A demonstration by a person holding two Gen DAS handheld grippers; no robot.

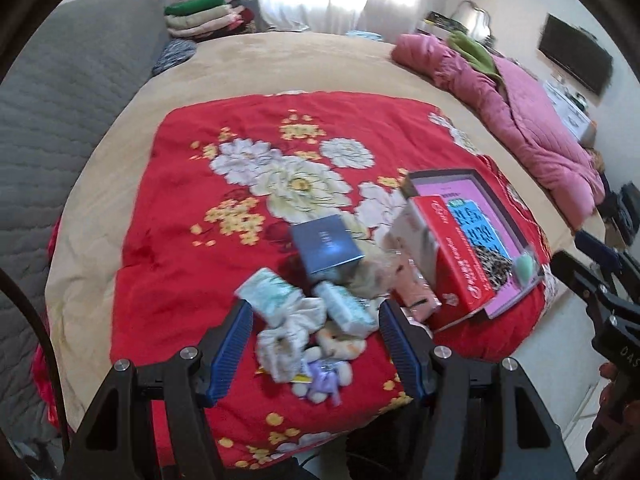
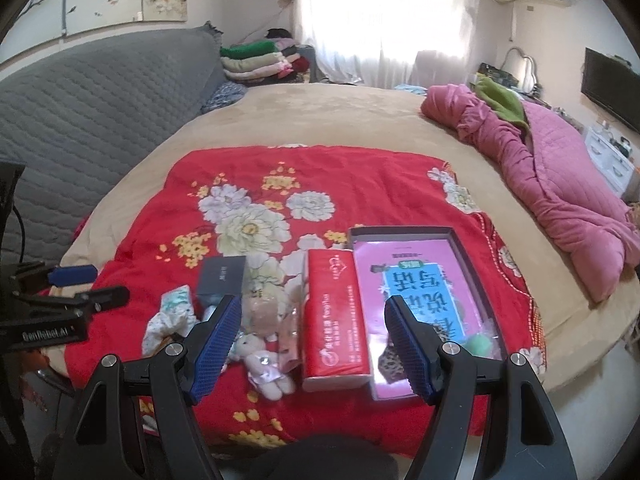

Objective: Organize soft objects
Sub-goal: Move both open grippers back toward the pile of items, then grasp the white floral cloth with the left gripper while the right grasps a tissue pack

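Note:
A heap of small soft things lies on the red floral blanket (image 1: 224,240): a white scrunchie (image 1: 288,336), tissue packs (image 1: 268,292), a small white plush bear (image 2: 262,364) and a dark blue box (image 1: 326,246). A red tissue pack (image 2: 332,320) lies beside an open dark tray (image 2: 472,260) with a pink liner, a leopard-print piece (image 2: 390,362) and a green puff (image 2: 478,344). My left gripper (image 1: 316,350) is open and empty just above the scrunchie heap. My right gripper (image 2: 312,344) is open and empty over the red pack and bear.
The blanket lies on a beige bed (image 2: 340,116). A rolled pink quilt (image 2: 560,184) lies on the right side. A grey quilted headboard (image 2: 92,92) stands at left with folded clothes (image 2: 256,60) behind. The bed's edge runs close below the blanket.

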